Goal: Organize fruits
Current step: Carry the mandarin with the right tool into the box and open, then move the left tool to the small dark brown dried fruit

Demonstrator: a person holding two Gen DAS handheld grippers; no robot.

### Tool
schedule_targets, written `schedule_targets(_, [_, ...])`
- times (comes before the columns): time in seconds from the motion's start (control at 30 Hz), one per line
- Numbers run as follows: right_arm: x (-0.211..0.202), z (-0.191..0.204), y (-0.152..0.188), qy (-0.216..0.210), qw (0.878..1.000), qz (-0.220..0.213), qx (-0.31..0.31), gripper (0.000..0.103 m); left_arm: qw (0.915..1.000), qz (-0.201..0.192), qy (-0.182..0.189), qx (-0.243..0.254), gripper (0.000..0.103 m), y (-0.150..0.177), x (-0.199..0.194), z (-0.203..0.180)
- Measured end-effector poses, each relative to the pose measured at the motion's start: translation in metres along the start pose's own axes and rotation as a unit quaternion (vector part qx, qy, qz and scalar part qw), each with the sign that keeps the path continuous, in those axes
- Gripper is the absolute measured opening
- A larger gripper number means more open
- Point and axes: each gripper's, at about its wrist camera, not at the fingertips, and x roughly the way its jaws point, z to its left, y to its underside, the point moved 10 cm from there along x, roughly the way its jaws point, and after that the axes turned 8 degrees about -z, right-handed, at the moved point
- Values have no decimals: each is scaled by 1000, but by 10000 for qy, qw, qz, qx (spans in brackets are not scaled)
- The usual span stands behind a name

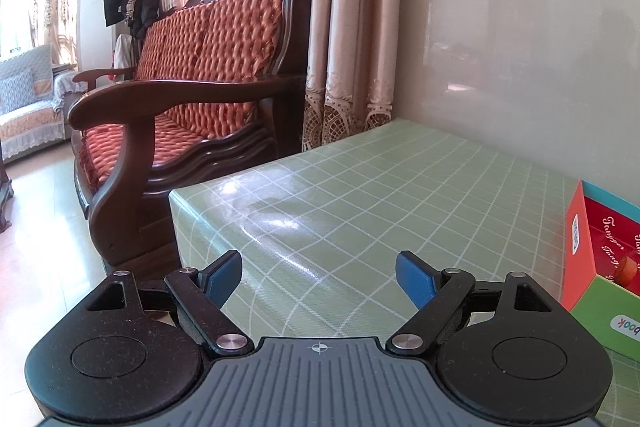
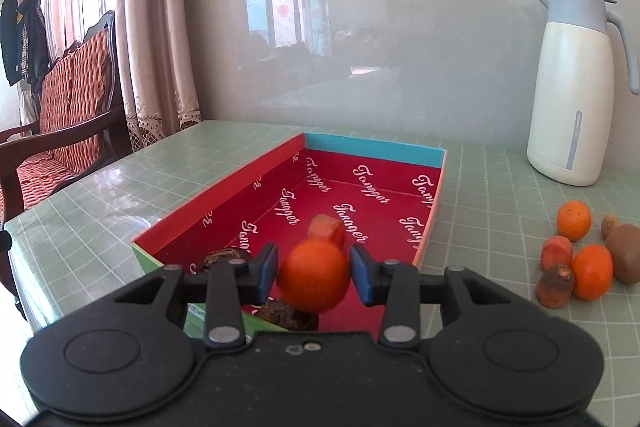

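Over the red box's (image 2: 372, 195) near end, the right gripper (image 2: 314, 273) was clamped on a tangerine (image 2: 313, 275). The left gripper (image 1: 319, 277) hung spread apart above the green checked tablecloth (image 1: 360, 187).

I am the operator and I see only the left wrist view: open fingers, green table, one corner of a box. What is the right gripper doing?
Observer: The right gripper holds an orange between its fingers, above the near end of the red box.
Operator: Is something in the box already?
Observer: Yes, an orange-red piece lies on its floor, and dark items sit near the front wall.
Operator: Is more fruit left outside?
Observer: Yes, two oranges and some brownish pieces lie on the table, to the right of the box, in front of a white jug.
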Motion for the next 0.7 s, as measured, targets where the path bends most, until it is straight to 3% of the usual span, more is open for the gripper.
schedule_targets(0.17, [-3, -3, -3, 13, 10000, -53, 35, 41, 10000, 16, 24, 5, 84, 0, 0, -1])
schedule_targets(0.27, [-7, -6, -6, 72, 9999, -132, 63, 45, 10000, 8, 43, 15, 84, 0, -1, -3])
schedule_targets(0.4, [-13, -15, -11, 237, 9993, -258, 121, 65, 10000, 5, 62, 31, 84, 0, -2, -5])
schedule_targets(0.53, [-18, -25, -15, 379, 9985, -348, 168, 68, 10000, 12, 76, 33, 84, 0, -2, -7])
schedule_targets(0.63, [-23, -34, -17, 535, 9975, -409, 222, 83, 9999, 21, 128, 58, 84, -1, -3, -10])
schedule_targets(0.7, [-25, -40, -17, 635, 9968, -432, 229, 84, 9998, 18, 167, 90, 84, -1, -4, -16])
